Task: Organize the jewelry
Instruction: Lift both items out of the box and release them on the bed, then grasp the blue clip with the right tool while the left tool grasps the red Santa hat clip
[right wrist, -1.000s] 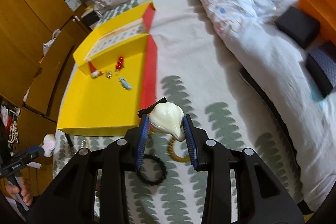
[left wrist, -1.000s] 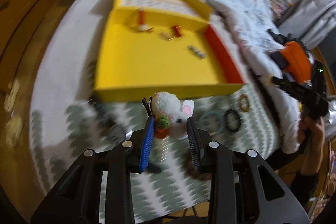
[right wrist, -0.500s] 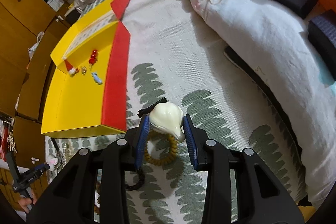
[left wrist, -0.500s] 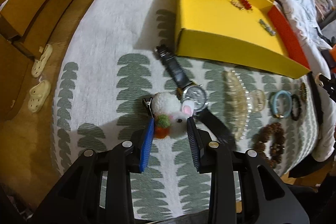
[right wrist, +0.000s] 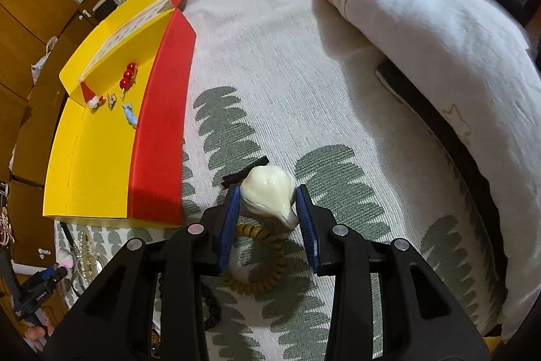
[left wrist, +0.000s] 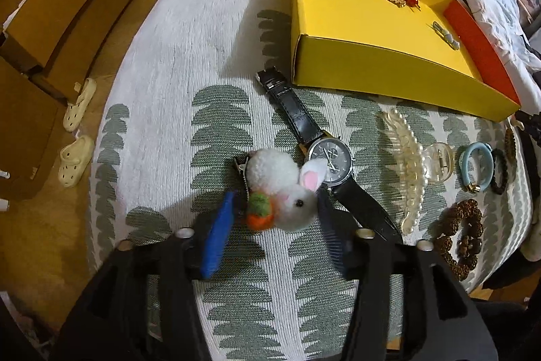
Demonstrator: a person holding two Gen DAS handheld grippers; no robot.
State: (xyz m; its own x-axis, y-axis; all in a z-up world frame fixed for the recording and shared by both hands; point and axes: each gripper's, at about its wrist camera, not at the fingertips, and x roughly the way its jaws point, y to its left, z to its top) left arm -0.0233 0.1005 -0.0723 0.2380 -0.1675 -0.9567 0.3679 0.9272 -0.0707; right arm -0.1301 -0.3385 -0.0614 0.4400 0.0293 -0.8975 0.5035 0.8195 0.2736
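Two tools, fluffy pompom rabbit clip point(left wrist: 280, 188), glossy white shell clip point(right wrist: 268, 192), ridged blue pads point(right wrist: 230, 222)

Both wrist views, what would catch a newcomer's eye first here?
Probably the yellow box lying open on the leaf-print bedspread, with a few small clips inside. Next, the fluffy bunny clip between the left gripper fingers, whose jaws have just been opening and stand clear of it, right beside a black watch. In the right view, the right gripper is closed on a cream shell-shaped clip above a coiled hair tie.
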